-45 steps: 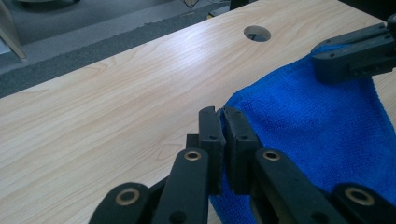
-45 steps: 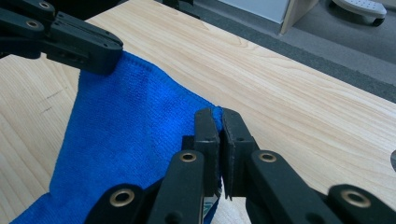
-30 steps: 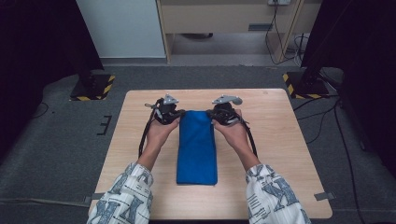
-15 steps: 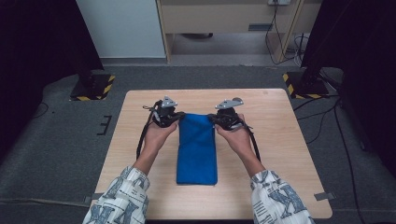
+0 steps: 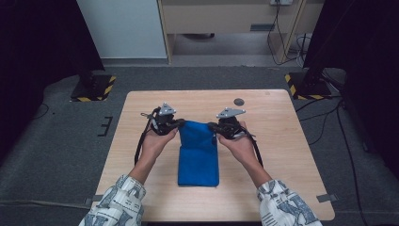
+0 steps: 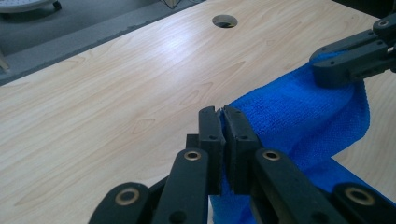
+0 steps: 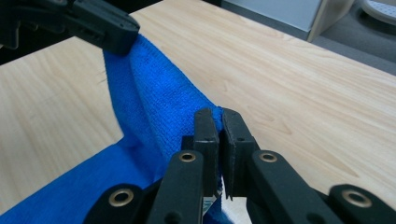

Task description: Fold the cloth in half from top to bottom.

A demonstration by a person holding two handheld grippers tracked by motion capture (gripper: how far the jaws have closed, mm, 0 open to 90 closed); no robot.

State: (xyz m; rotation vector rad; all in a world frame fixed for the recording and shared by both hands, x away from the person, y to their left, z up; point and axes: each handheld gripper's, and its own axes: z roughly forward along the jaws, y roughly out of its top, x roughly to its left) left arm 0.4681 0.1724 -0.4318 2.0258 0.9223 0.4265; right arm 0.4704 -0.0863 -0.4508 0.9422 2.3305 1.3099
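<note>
A folded blue cloth [image 5: 198,153] lies lengthwise on the wooden table [image 5: 282,122], its far end lifted. My left gripper [image 5: 179,123] is shut on the cloth's far left corner, and in the left gripper view its jaws [image 6: 223,114] pinch the blue cloth [image 6: 299,112]. My right gripper [image 5: 212,127] is shut on the far right corner; its own view shows the jaws [image 7: 218,116] clamped on the cloth [image 7: 149,102]. The raised edge hangs taut between the two grippers. Each gripper view also shows the other gripper's jaws holding the opposite corner.
A small round hole [image 5: 239,101] sits in the table top near the far right. Cables trail from both grippers along the forearms. Yellow-black striped stand bases [image 5: 94,89] rest on the grey floor beyond the table's far corners.
Both hands have drawn back toward the near edge with the cloth's far end, which now folds over the part still lying flat. The grips are unchanged.
</note>
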